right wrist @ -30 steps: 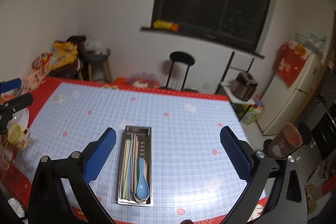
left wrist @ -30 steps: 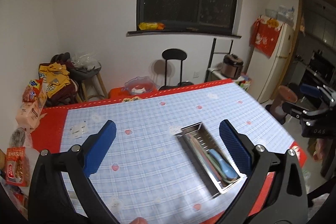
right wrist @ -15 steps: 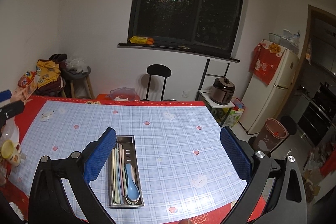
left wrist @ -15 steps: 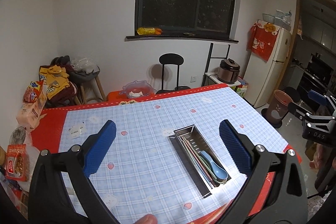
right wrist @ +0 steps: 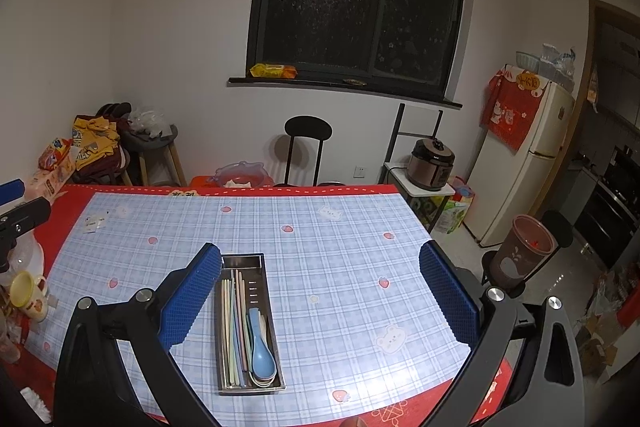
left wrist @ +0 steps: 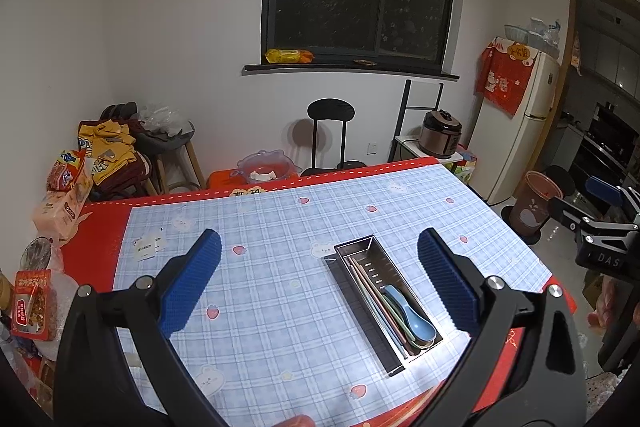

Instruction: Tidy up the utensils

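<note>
Both cameras have pulled up and back over the last second: the metal tray (right wrist: 249, 323) sat larger and more tilted in view before, now both views are level and take in the whole table (right wrist: 344, 267). Tray contents look the same throughout. Reads as retreat after the last placement, so the task is probably finished or nearly so.

Left gripper (left wrist: 318, 283) is spread wide with nothing between its jaws; right gripper (right wrist: 320, 297) likewise wide and empty. Neither touches the tray.

The tray lies flat on the table, near its front edge. It is a long, narrow, shiny stainless box with a slotted floor. Inside, lengthwise: thin pastel chopsticks (right wrist: 232, 327), matte plastic by the look, and a light blue spoon (right wrist: 262, 353) stacked on paler spoons at the tray's near end. No loose utensils outside the tray. The tablecloth (left wrist: 280, 227) is smooth, blue plaid with a red border.
</note>
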